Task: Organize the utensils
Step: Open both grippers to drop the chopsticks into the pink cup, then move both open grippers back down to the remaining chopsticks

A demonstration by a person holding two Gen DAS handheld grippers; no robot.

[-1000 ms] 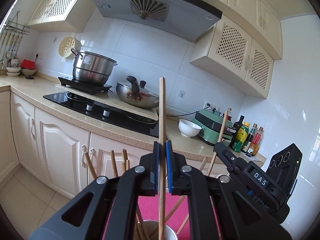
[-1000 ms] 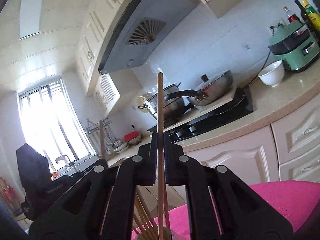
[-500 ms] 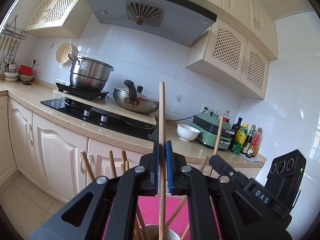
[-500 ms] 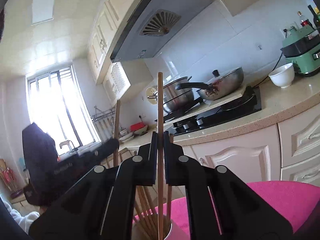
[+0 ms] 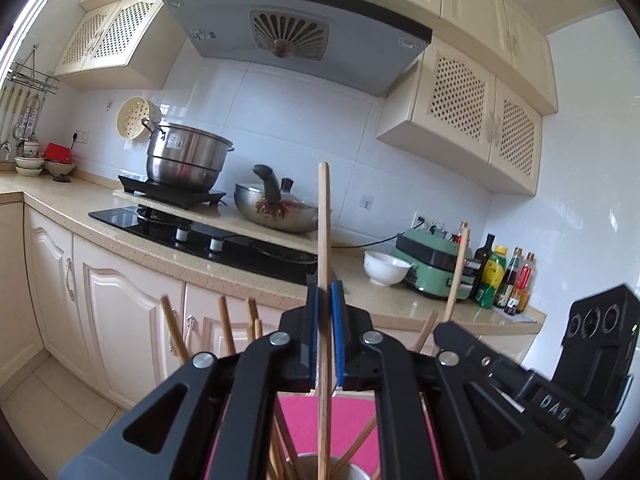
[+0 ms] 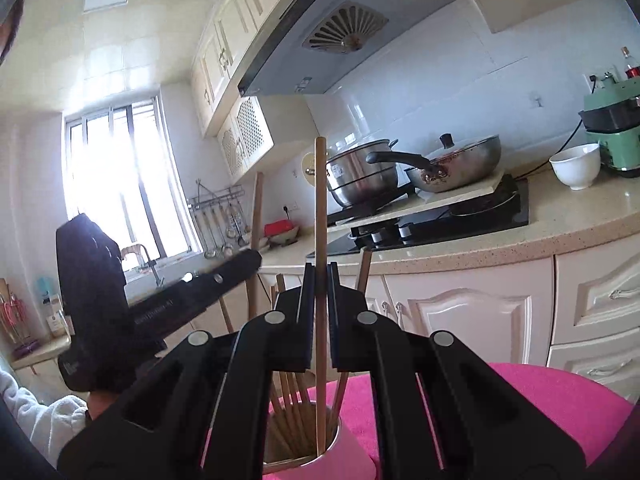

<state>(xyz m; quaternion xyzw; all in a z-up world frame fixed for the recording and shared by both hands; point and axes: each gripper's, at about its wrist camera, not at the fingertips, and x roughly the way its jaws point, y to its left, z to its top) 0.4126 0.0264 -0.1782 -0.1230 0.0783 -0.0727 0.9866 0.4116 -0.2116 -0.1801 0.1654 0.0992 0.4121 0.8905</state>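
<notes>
Above the metal cup (image 6: 304, 446) on the pink mat (image 6: 520, 396), each gripper's fingers are clamped on one wooden chopstick, long axis upright, lower end down in the cup among the other chopsticks (image 6: 290, 396): left gripper (image 5: 324, 300) on the left chopstick (image 5: 323, 216), right gripper (image 6: 319, 280) on the right chopstick (image 6: 320, 200). Compared with a second earlier, the grips are unchanged, while the right wrist view has rolled closer to level.

Both wrist views level, close above cup (image 6: 304, 452), sharing stove (image 5: 224, 240)
</notes>
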